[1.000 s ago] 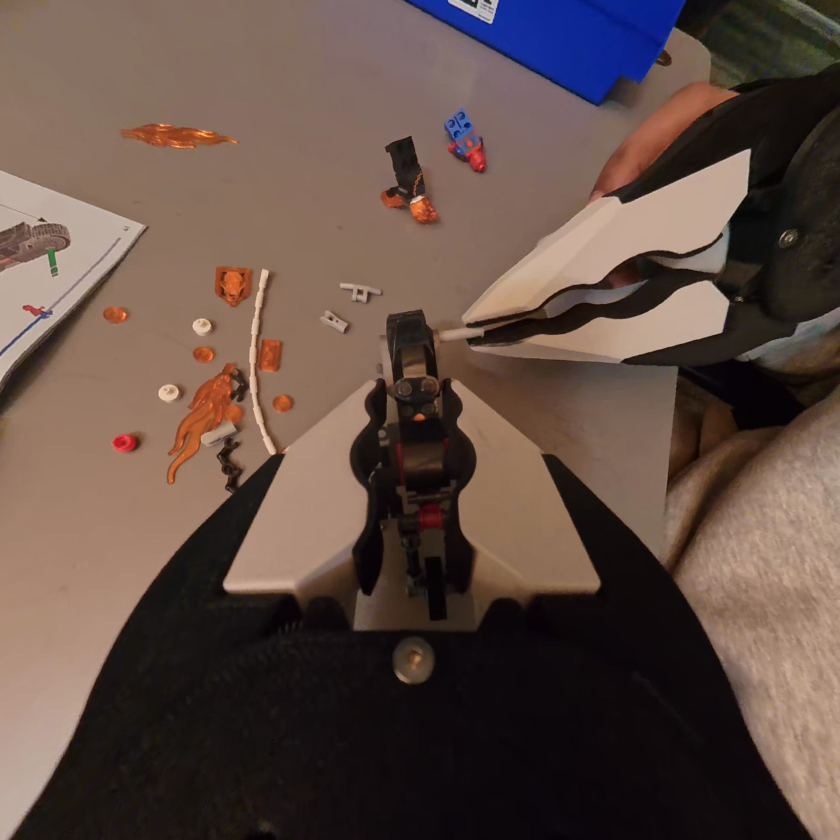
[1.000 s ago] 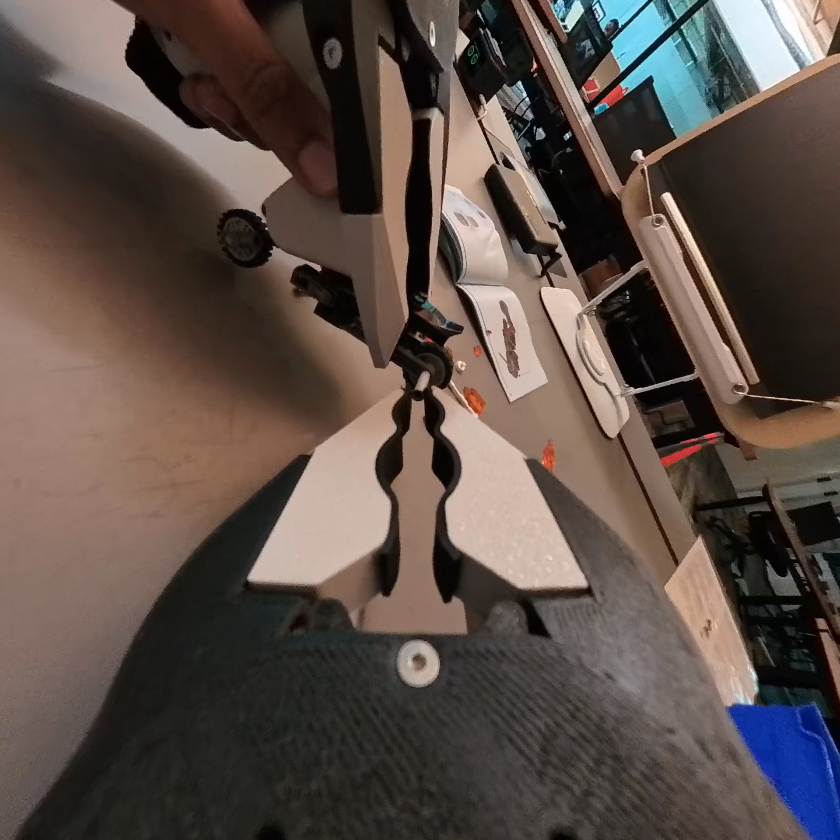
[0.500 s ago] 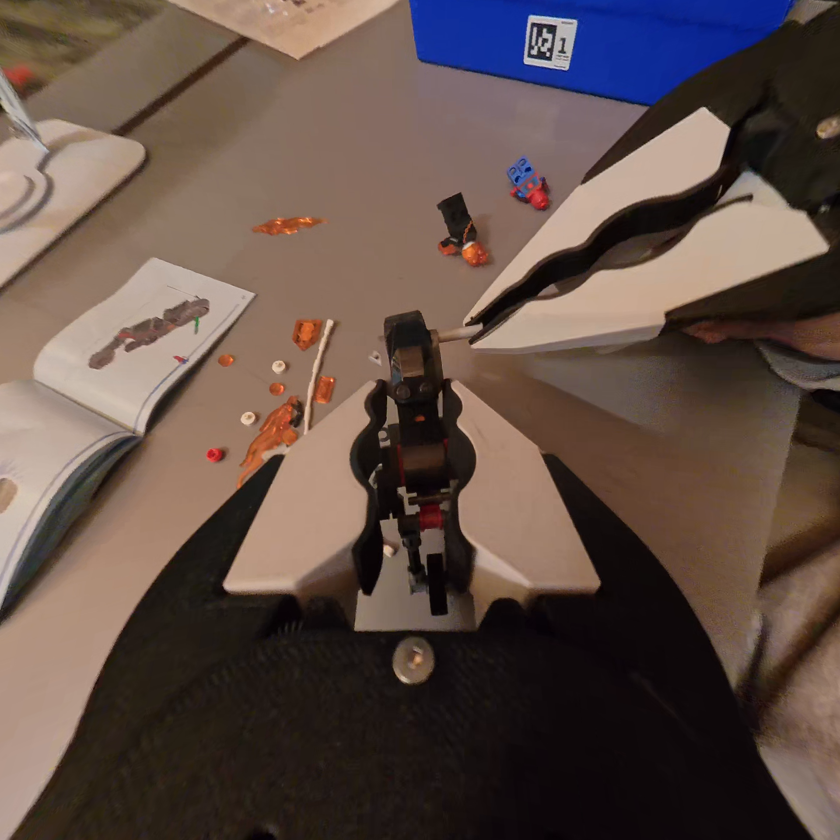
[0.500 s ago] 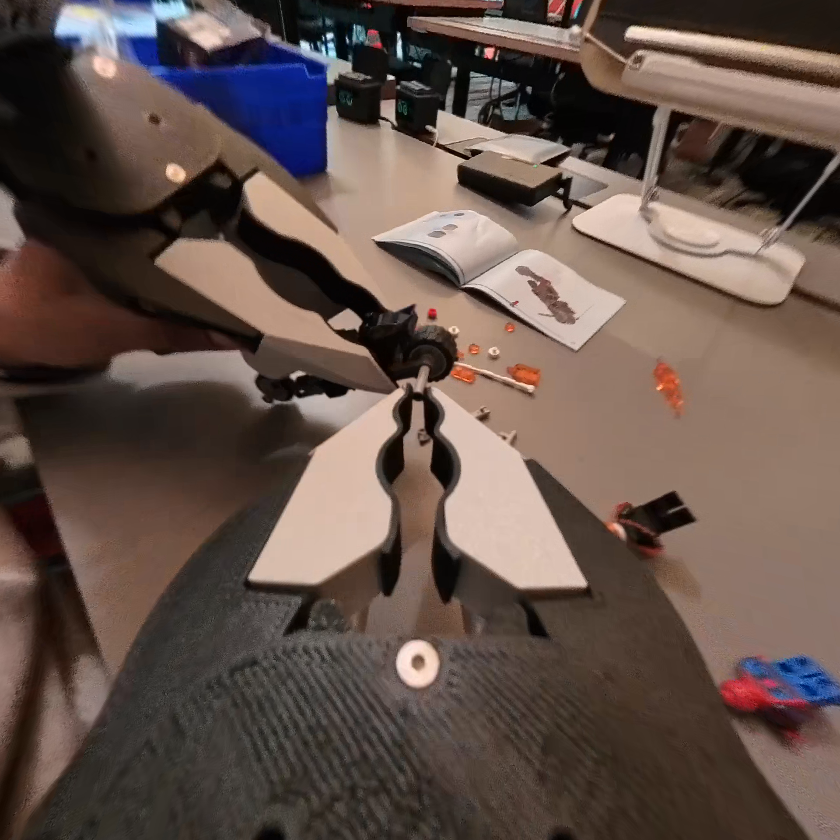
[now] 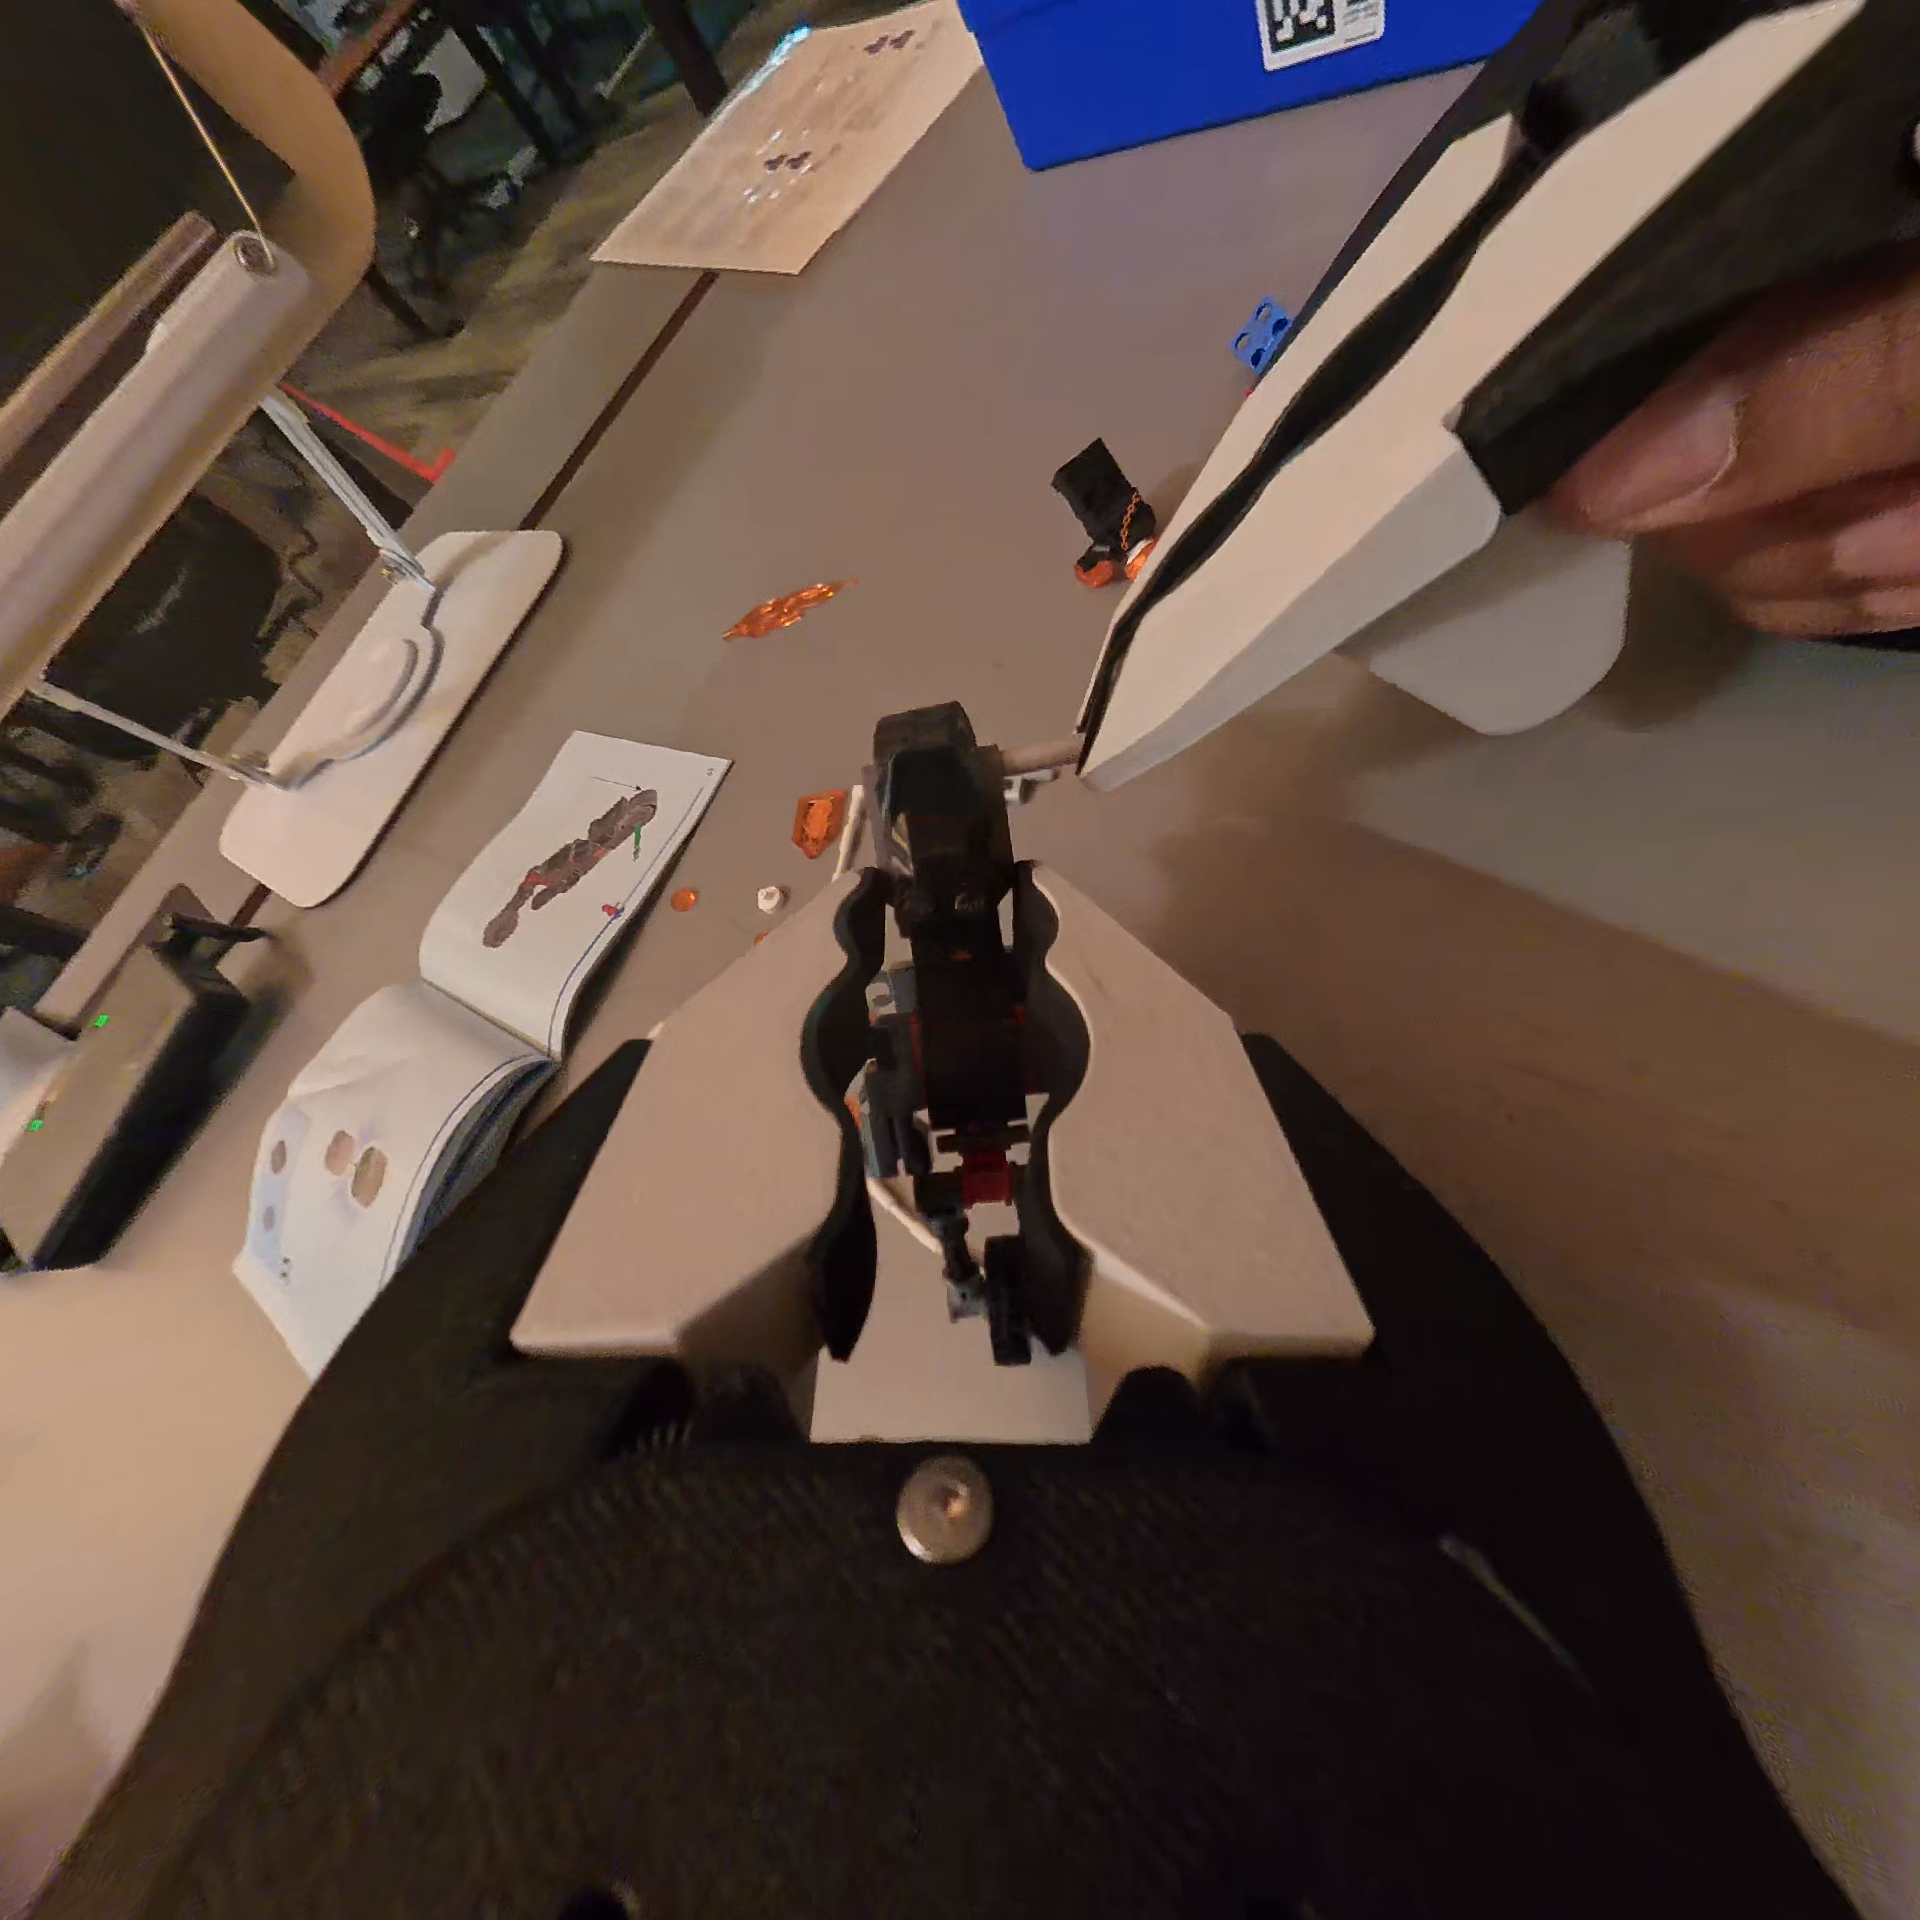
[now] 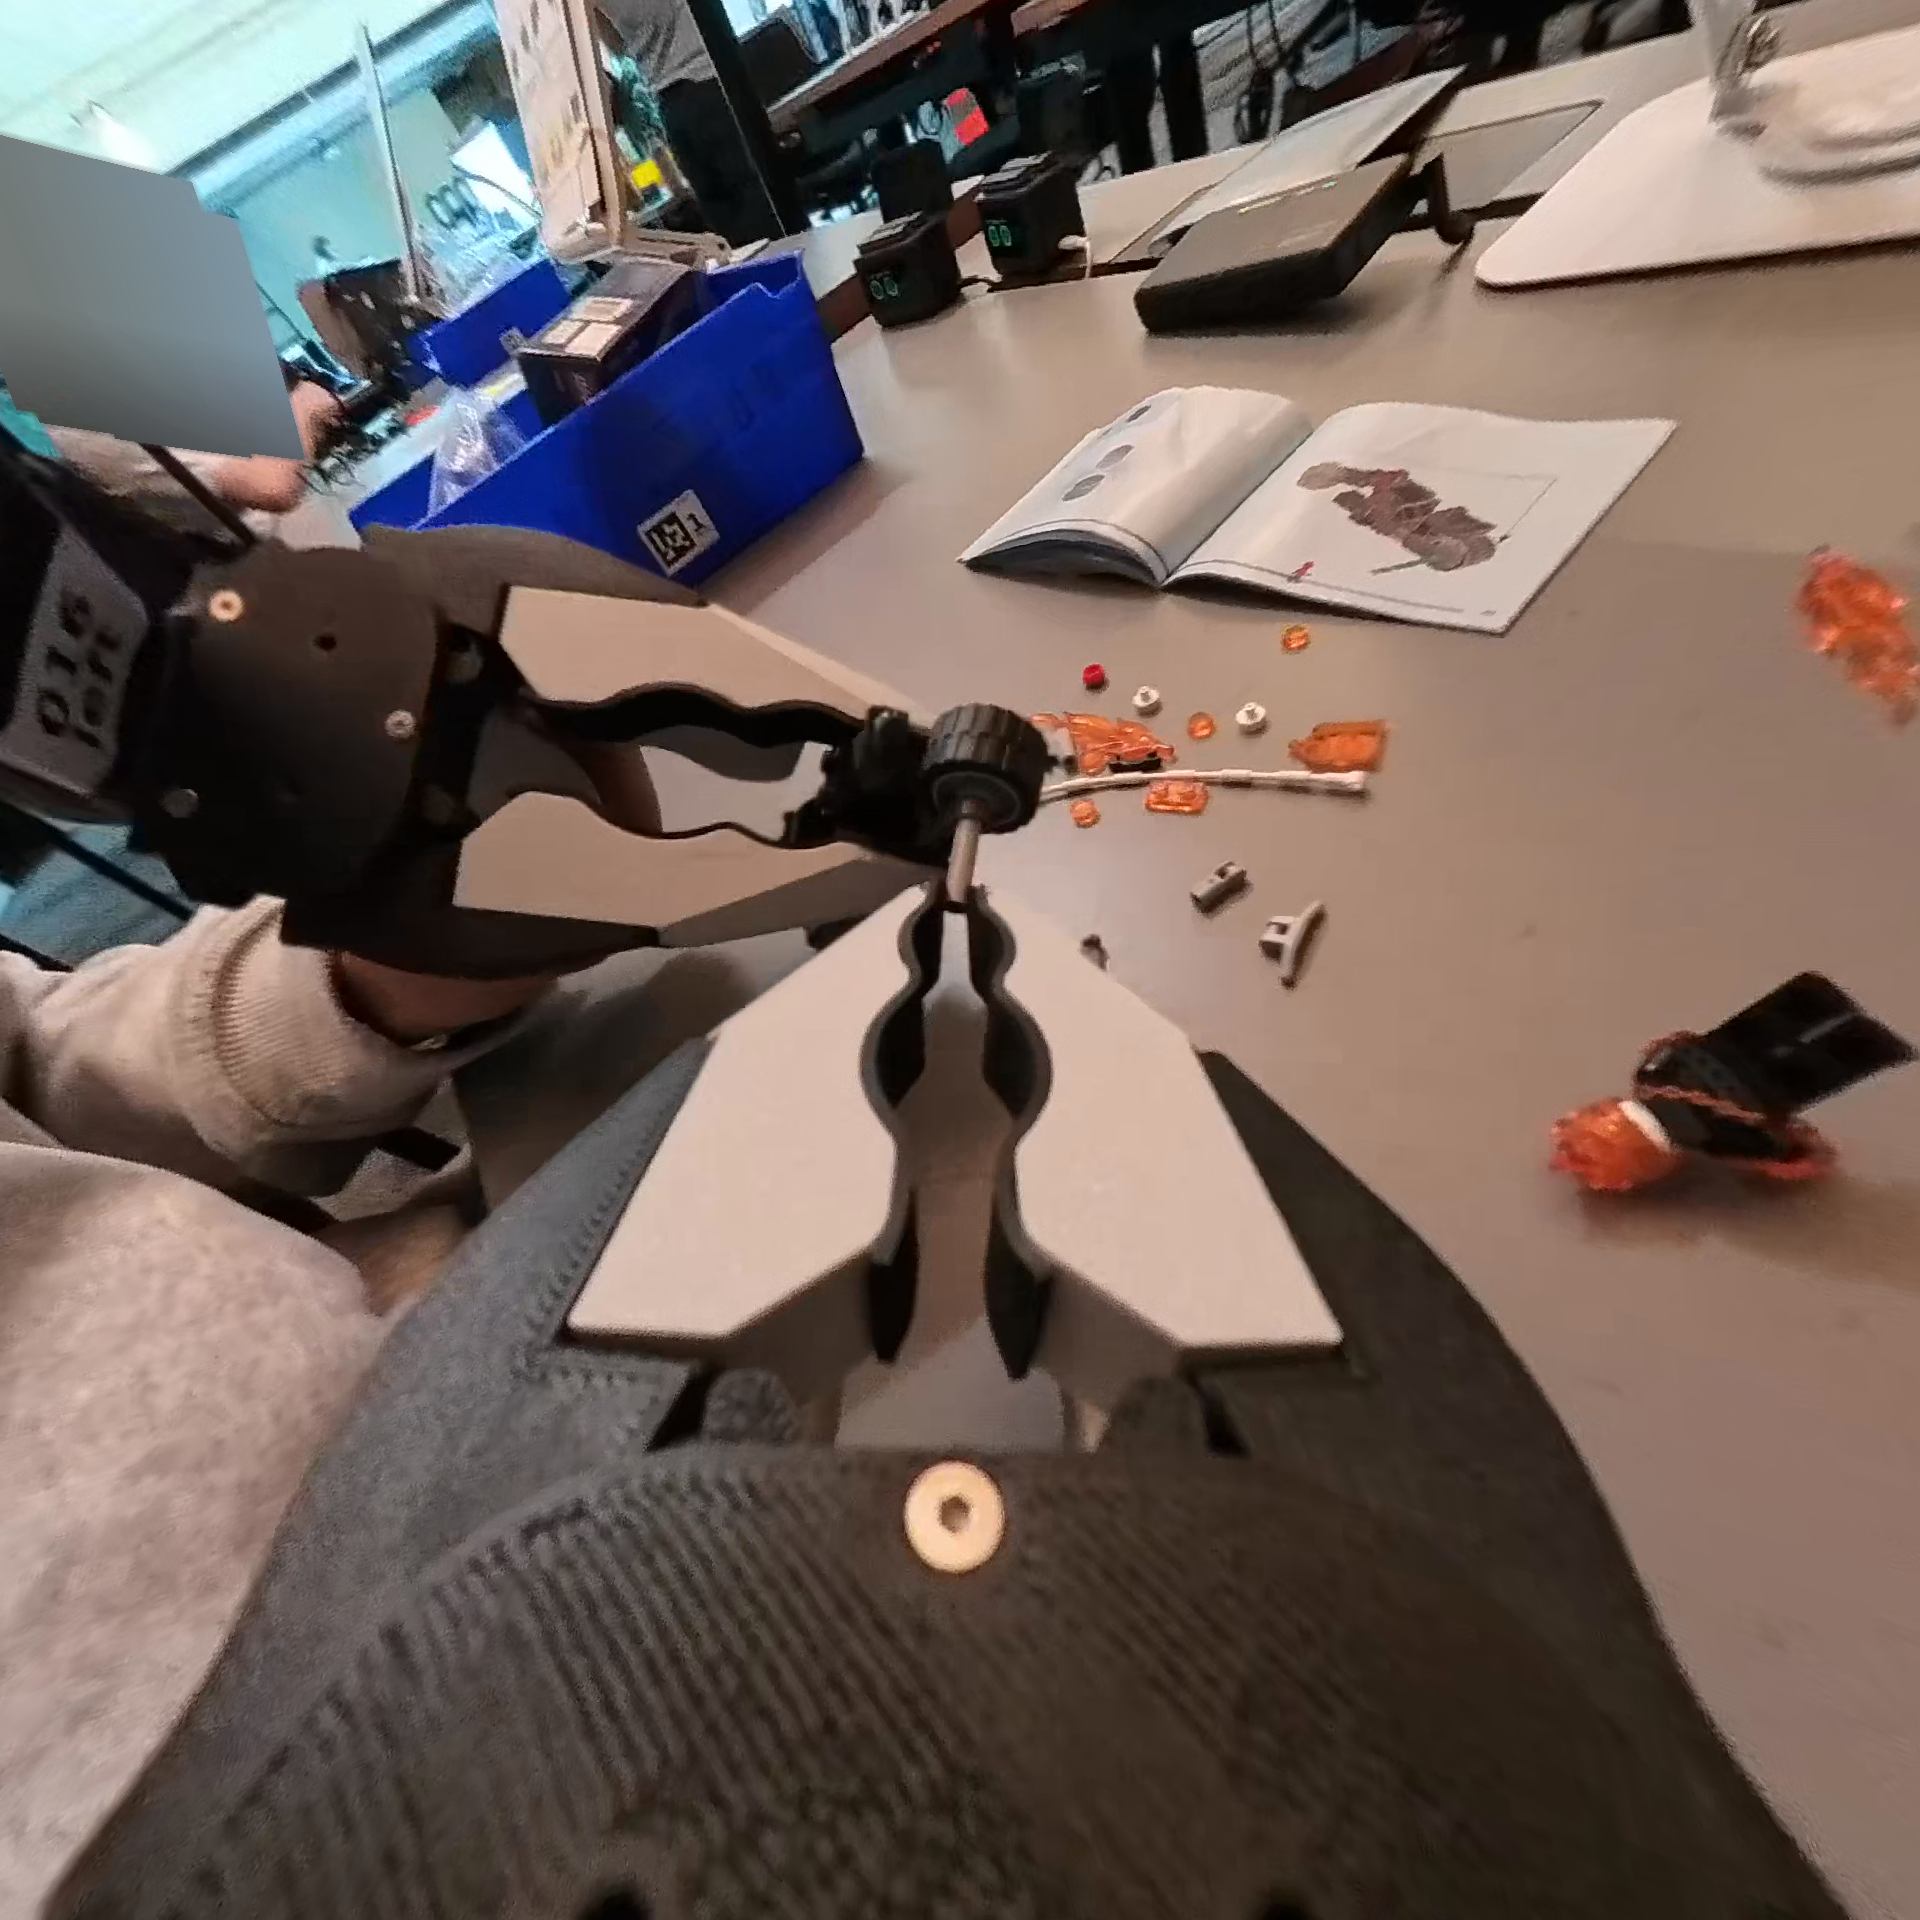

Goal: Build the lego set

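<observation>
A: Gripper build?
B: Left gripper [image 5: 940, 894] and right gripper [image 6: 954, 902]: pale grey wedge fingers [image 6: 1122, 1164], wavy black pads, black ribbed housing, one silver screw [image 6: 953, 1516] centred.
A: Operator?
B: Light grey sleeve [image 6: 208, 1049].

Right gripper [image 6: 958, 902] pinches grey axle [image 6: 963, 854] on the left gripper's [image 6: 831, 774] model [image 6: 935, 774].

Blue bin [image 6: 665, 457], white lamp base [image 5: 384, 707], black device [image 6: 1268, 244] on grey table [image 6: 1558, 883].
</observation>
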A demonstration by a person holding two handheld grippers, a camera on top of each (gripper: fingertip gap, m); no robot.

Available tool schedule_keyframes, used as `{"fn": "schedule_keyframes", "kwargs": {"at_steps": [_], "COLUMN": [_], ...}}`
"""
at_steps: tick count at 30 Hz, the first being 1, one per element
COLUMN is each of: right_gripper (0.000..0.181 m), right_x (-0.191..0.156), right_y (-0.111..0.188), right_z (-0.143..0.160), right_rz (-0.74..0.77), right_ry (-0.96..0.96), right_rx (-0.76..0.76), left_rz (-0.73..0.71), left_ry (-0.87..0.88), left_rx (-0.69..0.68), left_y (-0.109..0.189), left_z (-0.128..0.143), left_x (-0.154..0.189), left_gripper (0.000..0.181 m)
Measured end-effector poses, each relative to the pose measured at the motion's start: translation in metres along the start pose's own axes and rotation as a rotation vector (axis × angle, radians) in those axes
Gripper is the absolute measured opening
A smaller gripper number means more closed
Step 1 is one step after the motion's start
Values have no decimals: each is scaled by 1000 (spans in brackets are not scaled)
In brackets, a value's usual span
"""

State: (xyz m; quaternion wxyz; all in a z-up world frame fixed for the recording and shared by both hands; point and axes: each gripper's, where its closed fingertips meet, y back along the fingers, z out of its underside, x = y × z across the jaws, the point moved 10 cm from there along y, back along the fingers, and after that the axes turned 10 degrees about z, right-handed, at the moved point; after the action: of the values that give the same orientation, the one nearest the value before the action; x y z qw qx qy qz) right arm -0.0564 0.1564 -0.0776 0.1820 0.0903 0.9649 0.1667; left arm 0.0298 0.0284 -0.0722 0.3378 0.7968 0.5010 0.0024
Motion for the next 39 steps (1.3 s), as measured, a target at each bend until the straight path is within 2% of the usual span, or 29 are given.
{"fn": "schedule_keyframes", "kwargs": {"at_steps": [3,7,12,17,19,24,28,31,39], "right_gripper": [2,1,2,2,2,2,2,2,2], "right_x": [2,0,-21,-32,-31,-6,4,5,-7], "right_y": [0,-1,-6,-9,-10,-5,-6,-6,-7], "right_z": [-1,-1,3,7,6,-1,1,1,-2], "right_rz": [-15,33,296,417,391,84,-63,-53,82], "right_ry": [-17,54,474,705,632,85,-170,-170,97], "right_rx": [-21,-46,-35,3,9,42,56,48,49], "left_rz": [-5,15,-13,14,1,8,-4,-11,-6], "left_ry": [-13,3,-14,44,39,65,38,3,-14], "left_rx": [-3,-4,-37,-13,-14,19,18,14,13], "left_y": [-1,-3,-5,-4,-4,-1,-1,-1,-2], "left_z": [0,1,3,4,4,3,2,1,2], "left_x": [1,0,1,-2,-2,-4,-2,1,0], "left_gripper": [24,24,24,23,23,24,24,24,24]}}
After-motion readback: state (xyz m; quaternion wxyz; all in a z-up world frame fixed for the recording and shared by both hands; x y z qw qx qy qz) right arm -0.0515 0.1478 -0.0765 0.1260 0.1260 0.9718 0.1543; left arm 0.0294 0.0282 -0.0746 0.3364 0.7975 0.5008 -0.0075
